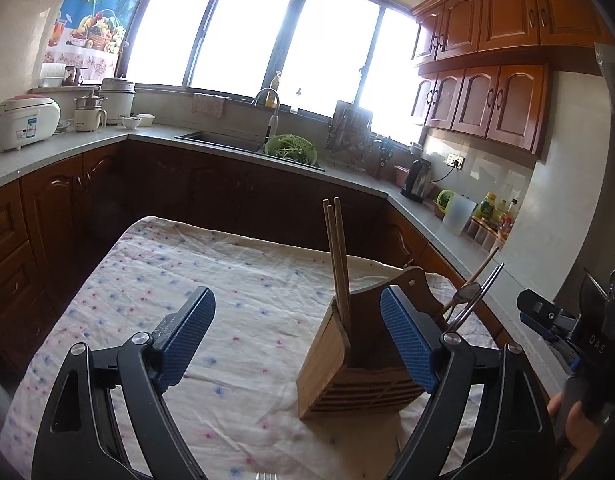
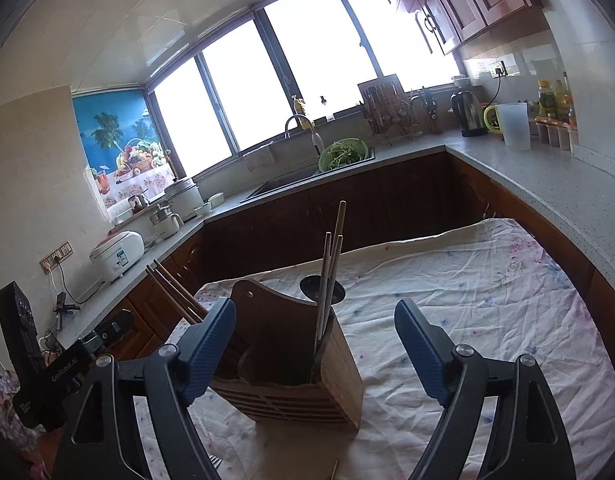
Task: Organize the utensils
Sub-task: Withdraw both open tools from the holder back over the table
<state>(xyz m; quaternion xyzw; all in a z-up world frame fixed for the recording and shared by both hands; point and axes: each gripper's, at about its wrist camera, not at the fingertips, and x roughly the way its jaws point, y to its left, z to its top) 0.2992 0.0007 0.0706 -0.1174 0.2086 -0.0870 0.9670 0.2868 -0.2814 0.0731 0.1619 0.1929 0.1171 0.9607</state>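
Note:
A bamboo utensil holder (image 1: 347,364) stands on the cloth-covered table (image 1: 211,280); it also shows in the right wrist view (image 2: 295,364). Wooden chopsticks (image 1: 339,252) stand in one compartment. Metal chopsticks (image 1: 477,296) and a dark ladle (image 1: 465,292) stand in another; they show as metal chopsticks (image 2: 326,280), a ladle (image 2: 322,288) and wooden chopsticks (image 2: 175,292) in the right wrist view. My left gripper (image 1: 295,324) is open and empty, its right finger beside the holder. My right gripper (image 2: 315,344) is open and empty, straddling the holder. A fork tip (image 2: 214,460) lies at the table's near edge.
Kitchen counters run around the table: a sink (image 1: 223,140) with a green colander (image 1: 291,150), a kettle (image 1: 419,178), a rice cooker (image 1: 25,122), bottles (image 1: 495,212). The right gripper's body (image 1: 567,328) is at the right in the left wrist view.

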